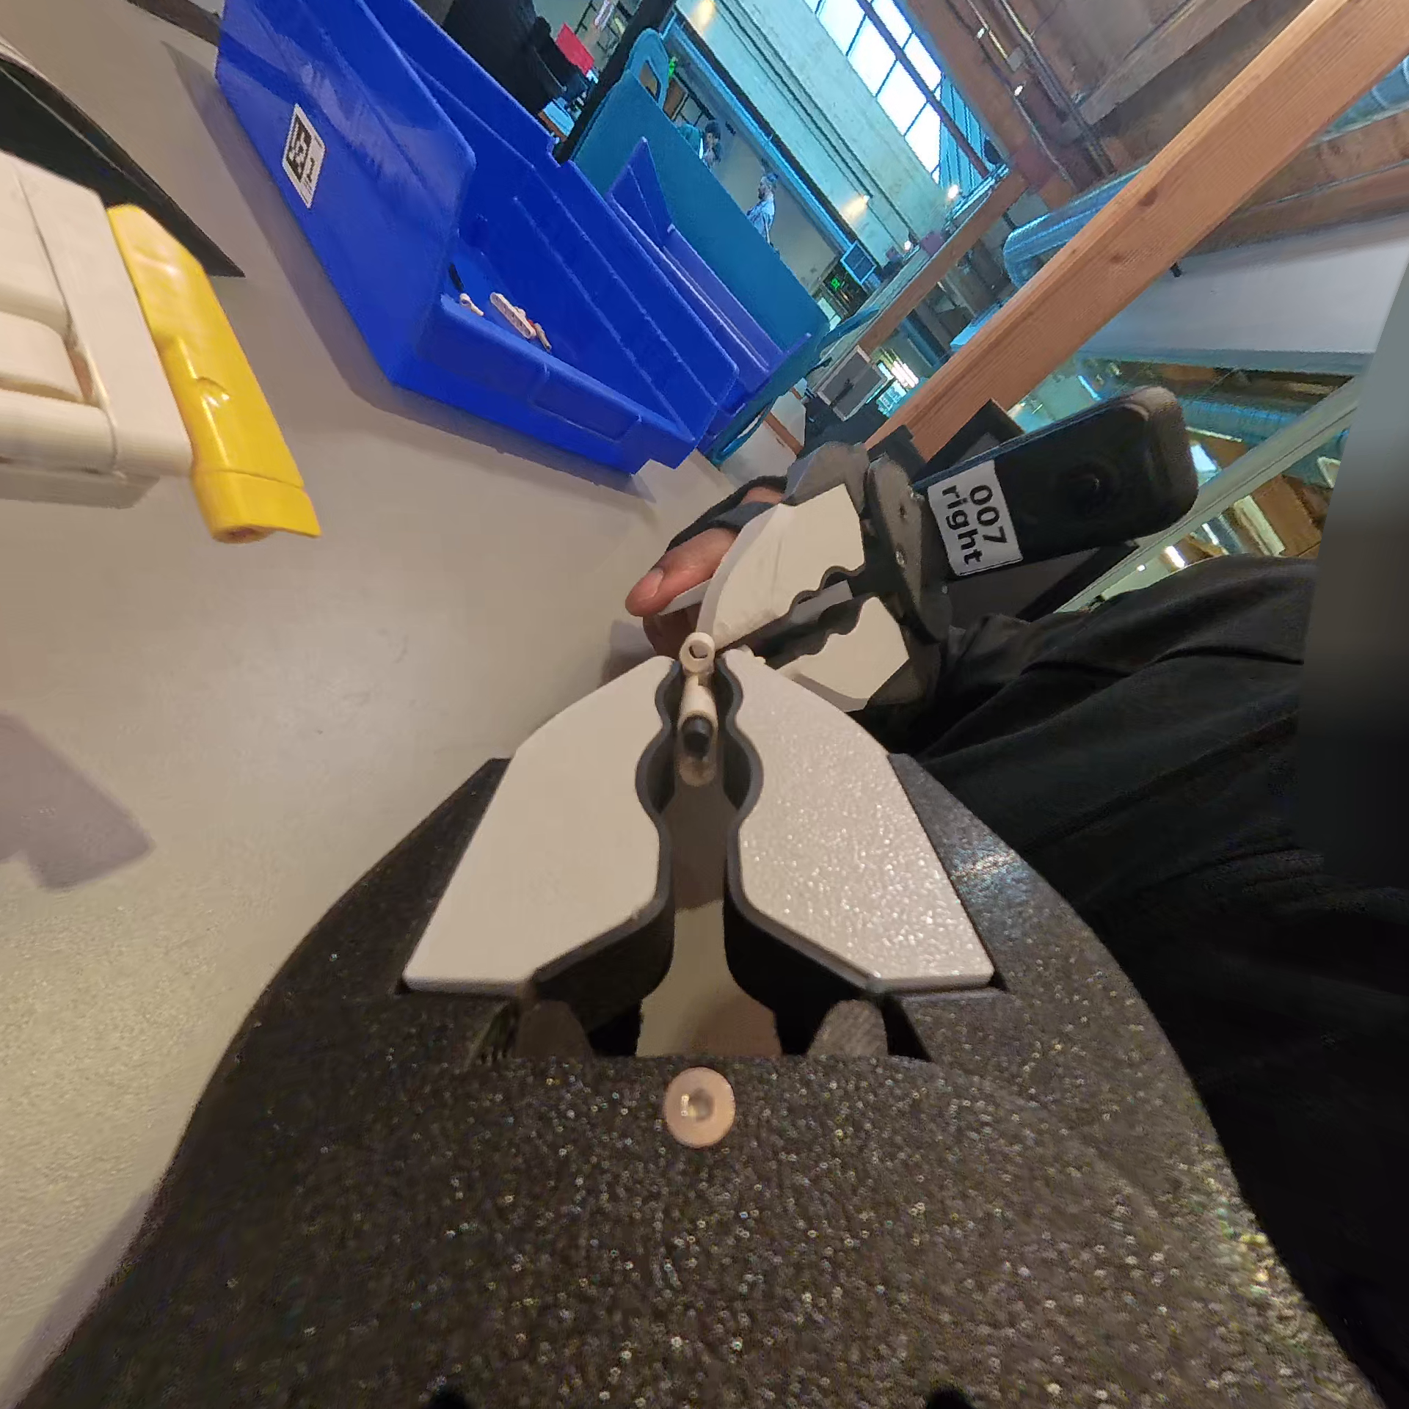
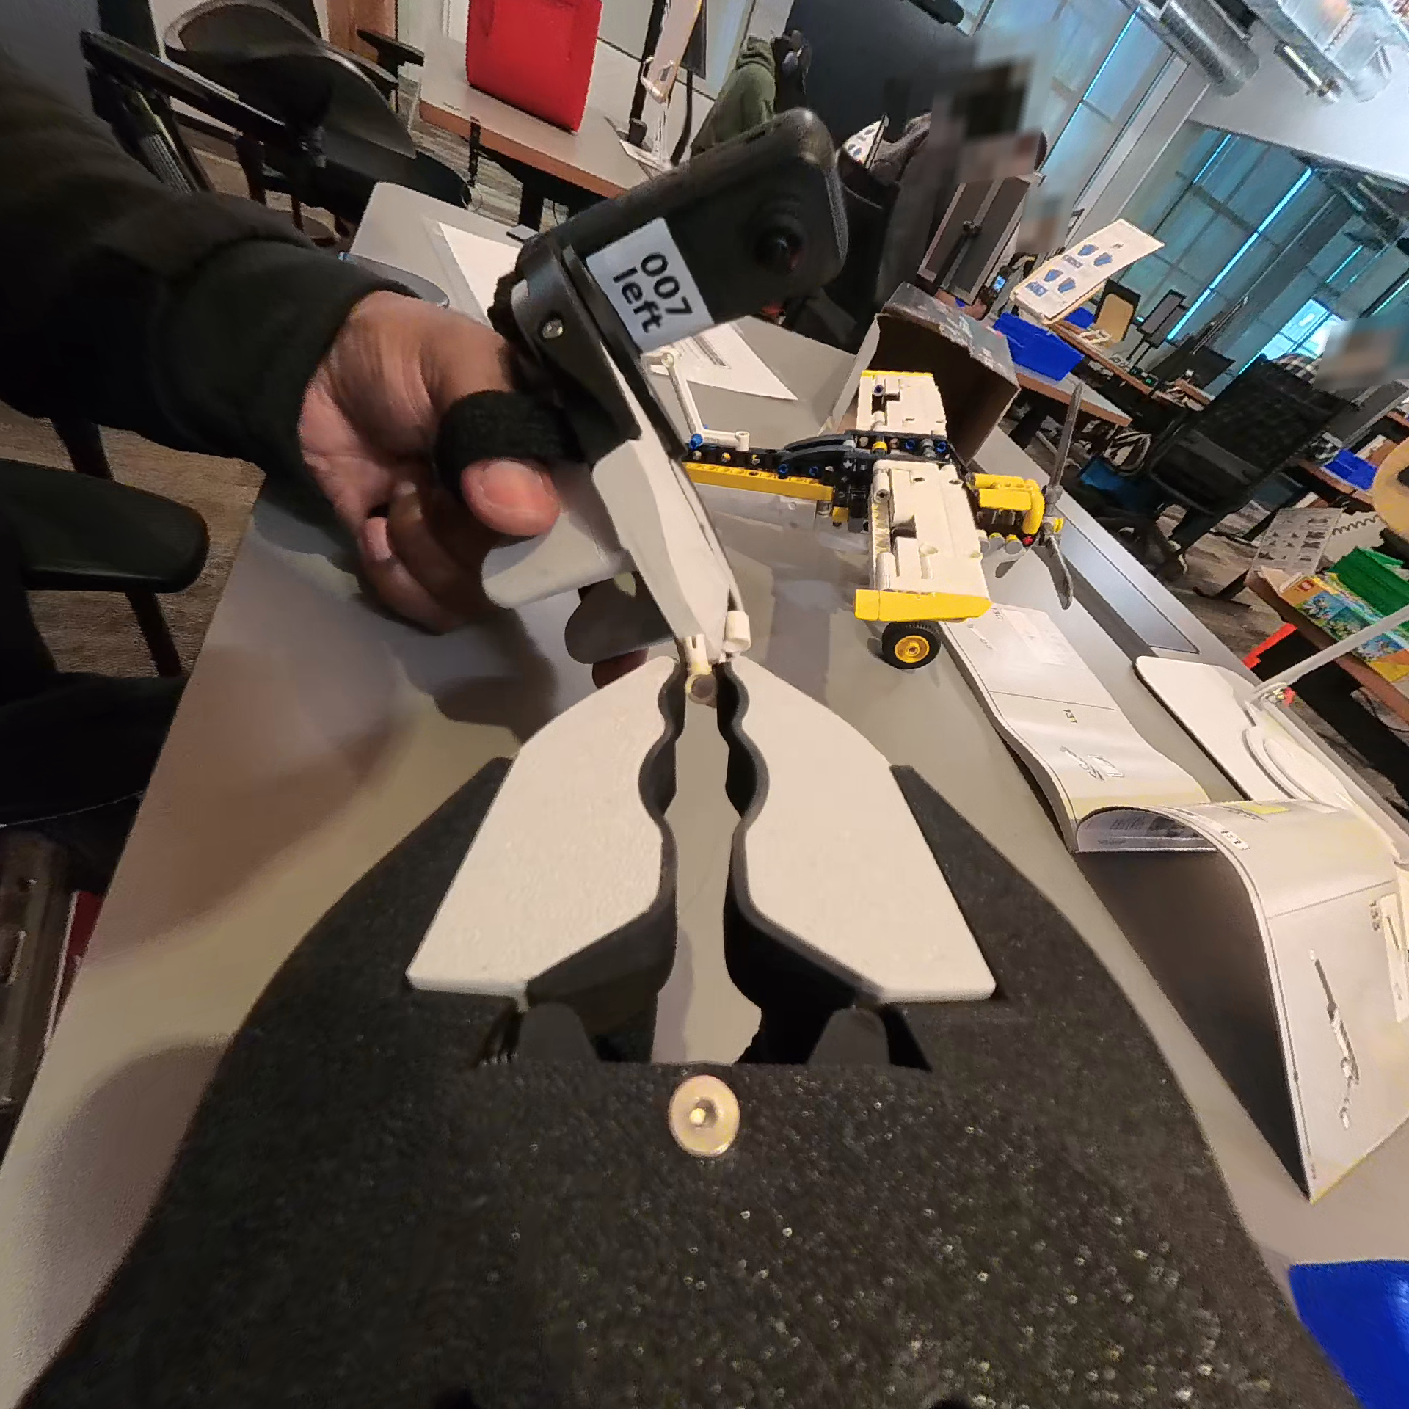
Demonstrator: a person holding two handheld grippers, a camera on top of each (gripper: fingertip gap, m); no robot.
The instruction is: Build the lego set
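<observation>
left gripper (image 1: 698,671): my jaws clamped on small white connector piece (image 1: 695,690)
right gripper (image 2: 701,686): my jaws clamped on white pin (image 2: 700,682), tips meeting left's
12 o'clock: blue bins (image 1: 488,251)
1 o'clock: toy plane (image 2: 915,488)

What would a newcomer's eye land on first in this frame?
The two grippers meeting tip to tip over the grey table: the left gripper pinches a small white toy connector, and the right gripper grips another small white piece. Behind them stands a yellow and white toy plane, with blue bins at the table's far edge.
</observation>
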